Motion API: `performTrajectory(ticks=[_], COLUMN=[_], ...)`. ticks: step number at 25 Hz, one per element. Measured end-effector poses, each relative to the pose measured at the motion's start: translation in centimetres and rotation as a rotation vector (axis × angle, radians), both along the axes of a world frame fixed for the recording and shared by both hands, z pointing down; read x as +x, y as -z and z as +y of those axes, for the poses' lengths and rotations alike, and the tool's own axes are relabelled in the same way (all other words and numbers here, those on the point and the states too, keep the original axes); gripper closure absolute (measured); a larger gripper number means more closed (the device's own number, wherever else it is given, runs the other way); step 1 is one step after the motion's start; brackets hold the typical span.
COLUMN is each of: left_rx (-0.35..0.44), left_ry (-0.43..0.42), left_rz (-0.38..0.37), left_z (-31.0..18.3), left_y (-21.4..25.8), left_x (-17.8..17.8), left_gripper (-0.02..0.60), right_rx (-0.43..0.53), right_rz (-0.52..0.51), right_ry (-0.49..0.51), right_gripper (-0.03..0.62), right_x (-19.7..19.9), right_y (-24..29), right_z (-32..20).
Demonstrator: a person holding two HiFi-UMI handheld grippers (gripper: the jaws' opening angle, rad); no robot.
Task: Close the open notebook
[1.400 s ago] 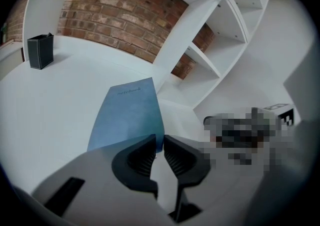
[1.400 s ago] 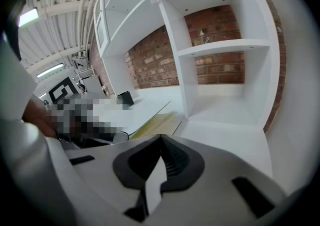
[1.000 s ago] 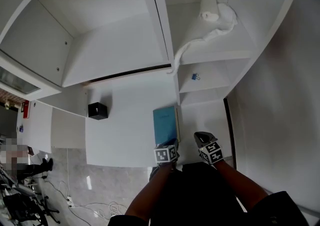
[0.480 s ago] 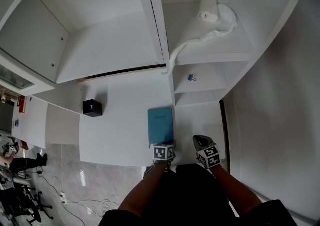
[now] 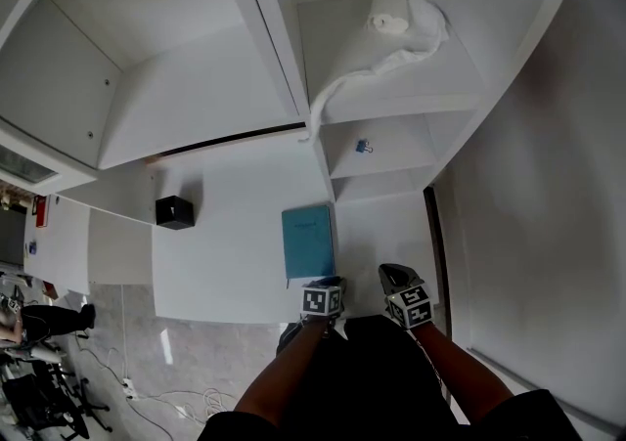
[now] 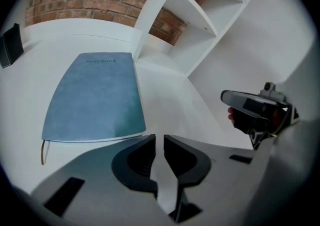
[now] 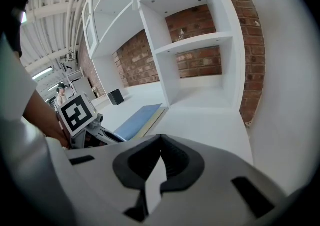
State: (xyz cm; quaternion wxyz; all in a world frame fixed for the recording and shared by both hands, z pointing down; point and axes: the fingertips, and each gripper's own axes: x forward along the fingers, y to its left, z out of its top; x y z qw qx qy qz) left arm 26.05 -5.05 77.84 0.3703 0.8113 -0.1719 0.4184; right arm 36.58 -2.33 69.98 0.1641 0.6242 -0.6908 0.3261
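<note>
Nearest the person, the two hand-held grippers sit side by side over the front edge of the bench [image 5: 225, 263]. Neither touches anything. The left hand-held gripper [image 6: 159, 142] has a narrow slit between its jaws with nothing in it. The right hand-held gripper [image 7: 160, 142] has its jaws closed together, also on nothing. Both stop short of the notebook, which suggests neither has work left to do on it.

Just beyond the left hand-held gripper lies the notebook [image 6: 95, 94], flat on the bench with its blue cover up and no pages showing open. It already looks closed, so the task seems done or all but done. It rests close beside the foot of the shelf unit's upright panel [image 5: 318, 160], apart from it by a thin strip of bench.

Its long axis runs away from the person, toward the back of the bench. The printed title sits at the far end and reads upright from here, so the top of the cover points away. A ribbon marker [image 6: 42, 152] hangs out at the near left corner. The pale page edges show along the right side in the right gripper view, which puts the spine on the left.

Further off to the left stands a small black box [image 5: 173, 211], well apart. A binder clip [image 5: 363, 146] lies on a low shelf and a white cloth [image 5: 406, 33] on the one beyond.
</note>
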Motion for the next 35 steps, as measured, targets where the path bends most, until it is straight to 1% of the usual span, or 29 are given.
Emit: performTrajectory(ticks=[4, 7, 9, 12, 15, 17, 19, 21, 24, 27, 31, 35], left_rx=[0.023, 0.036, 0.066, 0.115, 0.158, 0.21, 0.287, 0.371, 0.476, 0.556, 0.626, 0.667], left_ry=[-0.031, -0.057, -0.067, -0.036, 0.048, 0.112, 0.166, 0.199, 0.236, 0.256, 0.245, 0.229], left_rz=[0.02, 0.083, 0.129, 0.208, 0.282, 0.308, 0.311, 0.309, 0.353, 0.399, 0.433, 0.46], left_z=[0.8, 1.8, 2.2, 2.0, 1.2, 0.4, -0.6, -1.3, -2.1, -1.9, -0.6, 0.6], left_y=[0.6, 2.8, 4.6, 7.9, 11.4, 14.2, 16.7, 19.5, 23.5, 27.1, 30.2, 32.1], left_x=[-0.5, -1.0, -1.8, -3.8, -7.4, -10.5, -13.9, -17.0, -21.3, -25.3, -29.8, -32.3], left_gripper=[0.532, 0.532, 0.532, 0.533, 0.534, 0.536, 0.549, 0.558, 0.562, 0.563, 0.563, 0.565], right_rx=[0.021, 0.037, 0.036, 0.035, 0.068, 0.107, 0.145, 0.176, 0.189, 0.204, 0.244, 0.272], right_rz=[0.01, 0.018, 0.022, 0.024, 0.011, 0.004, 0.009, 0.042, 0.111, 0.089, 0.094, 0.143], right_ry=[-0.001, -0.026, -0.047, -0.089, -0.117, -0.119, -0.12, -0.119, -0.102, -0.141, -0.193, -0.186], right_gripper=[0.594, 0.594, 0.594, 0.594, 0.594, 0.594, 0.594, 0.594, 0.594, 0.594, 0.594, 0.594], right_x=[0.1, -0.1, -0.6, -1.8, -4.0, -6.0, -8.1, -10.1, -13.5, -16.4, -19.4, -21.7], right_y=[0.4, 1.3, 2.2, 4.1, 7.0, 9.5, 12.0, 14.3, 16.3, 18.0, 21.2, 23.8], right_z=[-0.1, 0.0, 0.4, 1.1, 1.6, 1.8, 2.0, 2.4, 3.4, 4.7, 6.8, 8.4])
